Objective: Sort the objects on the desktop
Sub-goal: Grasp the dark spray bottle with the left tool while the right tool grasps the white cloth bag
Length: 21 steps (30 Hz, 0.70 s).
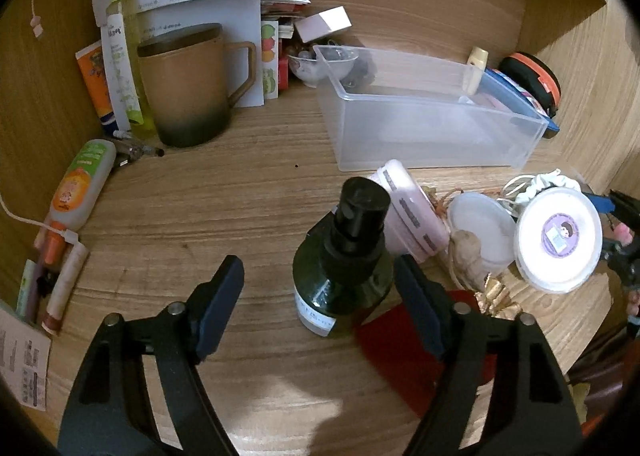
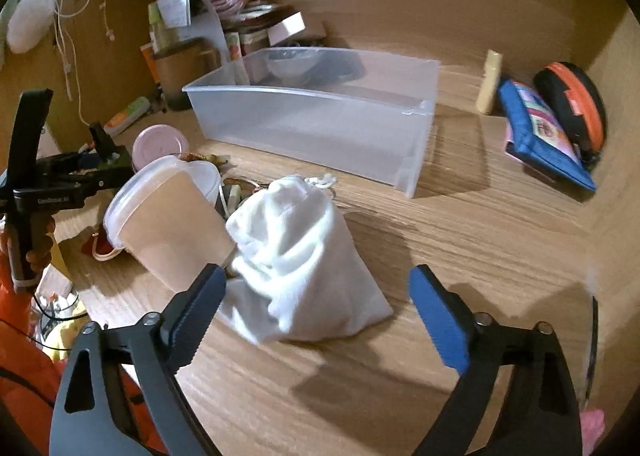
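- Worktop [image 1: 240,192] of pale wood, boxed in by wooden walls, crowded with small things.
- Left gripper [image 1: 320,288] tilts down at a dark bottle [image 1: 340,276]; its 2 fingers [image 1: 222,296] stand apart on either side of the bottle, neither pad pressing on it. The bottle stands upright with a black pump cap.
- Just right of the bottle: a pink tub [image 1: 408,212] on its side, a clear lid [image 1: 480,228], and a round white tub [image 1: 560,240] with a purple sticker.
- Clear bin [image 1: 432,124] sits behind them near the back wall, nothing visible inside it.
- Brown mug [image 1: 188,88] stands left of the bin, with tubes and papers behind it.
- Right gripper [image 2: 316,304] is spread wide over a white pouch [image 2: 304,256] lying on the worktop; the left finger's tip sits at the pouch's edge, the right finger is clear of it.
- A tan cup [image 2: 172,224] with a clear lid leans on its side against the pouch.
- Right of the bin, by the side wall: a cream stick [image 2: 490,82], a blue wallet [image 2: 544,132], an orange-and-black case [image 2: 572,104].
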### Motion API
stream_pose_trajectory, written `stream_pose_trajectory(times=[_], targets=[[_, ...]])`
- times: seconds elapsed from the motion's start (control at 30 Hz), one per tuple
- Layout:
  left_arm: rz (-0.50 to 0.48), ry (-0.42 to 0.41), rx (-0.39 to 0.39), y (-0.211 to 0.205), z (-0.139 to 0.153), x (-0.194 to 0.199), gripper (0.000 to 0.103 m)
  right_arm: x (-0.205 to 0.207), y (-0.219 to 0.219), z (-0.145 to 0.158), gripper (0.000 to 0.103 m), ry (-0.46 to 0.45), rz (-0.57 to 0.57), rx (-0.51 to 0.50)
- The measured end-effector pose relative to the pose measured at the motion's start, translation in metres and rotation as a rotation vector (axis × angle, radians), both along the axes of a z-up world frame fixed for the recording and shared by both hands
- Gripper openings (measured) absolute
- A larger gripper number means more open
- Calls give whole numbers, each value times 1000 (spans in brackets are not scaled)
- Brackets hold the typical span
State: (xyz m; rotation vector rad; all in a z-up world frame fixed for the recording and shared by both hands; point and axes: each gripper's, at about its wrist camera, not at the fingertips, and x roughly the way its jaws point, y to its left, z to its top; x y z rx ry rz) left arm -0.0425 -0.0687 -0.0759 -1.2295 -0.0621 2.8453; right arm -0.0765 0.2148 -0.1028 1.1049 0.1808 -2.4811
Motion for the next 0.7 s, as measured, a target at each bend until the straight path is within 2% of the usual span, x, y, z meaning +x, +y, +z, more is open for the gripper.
stream_pose_trajectory(times=[0.13, 0.4, 0.47, 0.6, 0.7], targets=[[-4, -6, -5, 0, 0, -5, 70, -13, -4, -7, 82, -42, 24, -3], [7, -16, 14, -4, -4, -15, 68, -24, -22, -14, 70, -56, 74, 37], [5, -21, 18, -6, -5, -18, 61, -27, -25, -16, 66, -68, 70, 41], [0, -23, 19, -6, -7, -19, 53, -31, -29, -19, 64, -76, 61, 55], [-8, -14, 16, -5, -7, -17, 44, -35, -28, -22, 60, -88, 53, 33]])
